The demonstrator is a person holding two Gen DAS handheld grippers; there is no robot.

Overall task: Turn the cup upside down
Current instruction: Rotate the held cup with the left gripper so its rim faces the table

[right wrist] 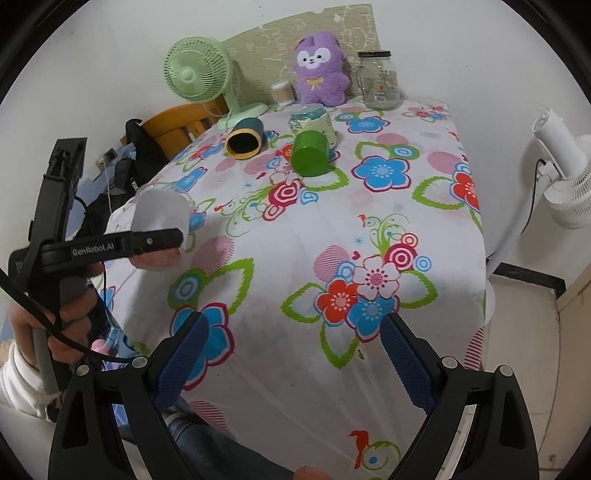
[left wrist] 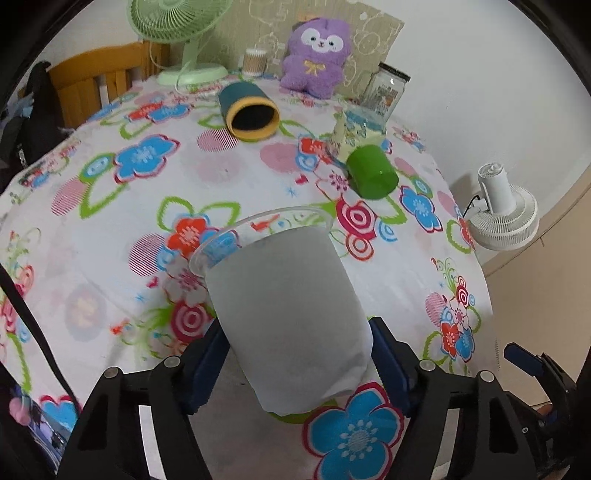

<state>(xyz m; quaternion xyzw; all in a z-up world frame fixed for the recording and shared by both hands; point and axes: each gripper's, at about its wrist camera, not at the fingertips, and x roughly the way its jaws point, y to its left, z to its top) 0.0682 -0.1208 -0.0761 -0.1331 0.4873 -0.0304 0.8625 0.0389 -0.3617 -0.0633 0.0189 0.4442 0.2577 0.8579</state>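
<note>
A frosted white plastic cup (left wrist: pixel 288 314) with a clear rim is held between the blue pads of my left gripper (left wrist: pixel 295 354), above the floral tablecloth (left wrist: pixel 110 221). The cup is tilted, its open rim pointing away and up, its base toward the camera. In the right wrist view the same cup (right wrist: pixel 159 214) shows at the left in the left gripper (right wrist: pixel 162 236), off the table's left edge. My right gripper (right wrist: pixel 291 354) is open and empty above the near part of the table.
A green cup (left wrist: pixel 373 171) and a dark blue cup with yellow rim (left wrist: pixel 249 110) lie on their sides mid-table. A patterned container (left wrist: pixel 360 127), glass jar (left wrist: pixel 386 90), purple plush (left wrist: pixel 317 55) and green fan (left wrist: pixel 181 33) stand at the back. A white fan (left wrist: pixel 502 214) is right of the table.
</note>
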